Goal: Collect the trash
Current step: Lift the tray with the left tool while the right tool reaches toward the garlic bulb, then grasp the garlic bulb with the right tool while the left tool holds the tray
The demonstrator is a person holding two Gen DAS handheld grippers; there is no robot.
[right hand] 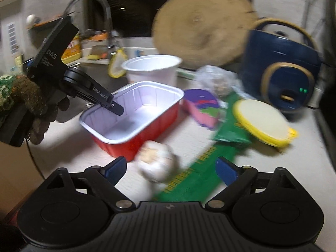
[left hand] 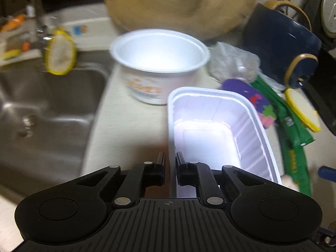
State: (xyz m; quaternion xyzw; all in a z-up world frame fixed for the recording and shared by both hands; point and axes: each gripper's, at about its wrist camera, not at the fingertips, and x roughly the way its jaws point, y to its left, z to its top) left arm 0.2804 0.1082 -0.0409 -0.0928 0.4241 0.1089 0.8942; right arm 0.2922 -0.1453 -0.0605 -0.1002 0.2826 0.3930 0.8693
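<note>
Red tray (right hand: 134, 126): red outside, white ribbed inside – sits on the pale counter (right hand: 73, 147) just right of the sink, nothing visible in it
Left gripper (left hand: 170, 161): black fingers pinched tight on the tray's near-left rim, one finger inside the wall, one outside; in the right wrist view its tip (right hand: 117, 108) dips over that same rim
Left hand (right hand: 31, 109): knit glove, dark with a green cuff, wrapped round the gripper handle
Right gripper (right hand: 171, 168): blue-padded jaws spread wide, nothing clamped – the garlic bulb (right hand: 157, 163) lies between them, whether a pad touches it is too blurred to tell
Green wrapper (right hand: 205, 163): long flat packet, runs diagonally under the right jaw toward the yellow-rimmed lid (right hand: 262, 121)
White bowl (left hand: 159, 63): round, orange print on its side, upright, just behind the tray
Purple-pink packet (right hand: 201, 107): just right of the tray, near the green wrapper
Crumpled clear plastic (left hand: 233, 63): behind the purple-pink packet, beside the white bowl
Blue cooker (right hand: 281, 71): back right, green lights on
Round wooden board (right hand: 201, 33): leaning at the back
Steel sink (left hand: 42, 109): left of the counter, a faucet (right hand: 92, 10) above
Blur: heavy in both views
</note>
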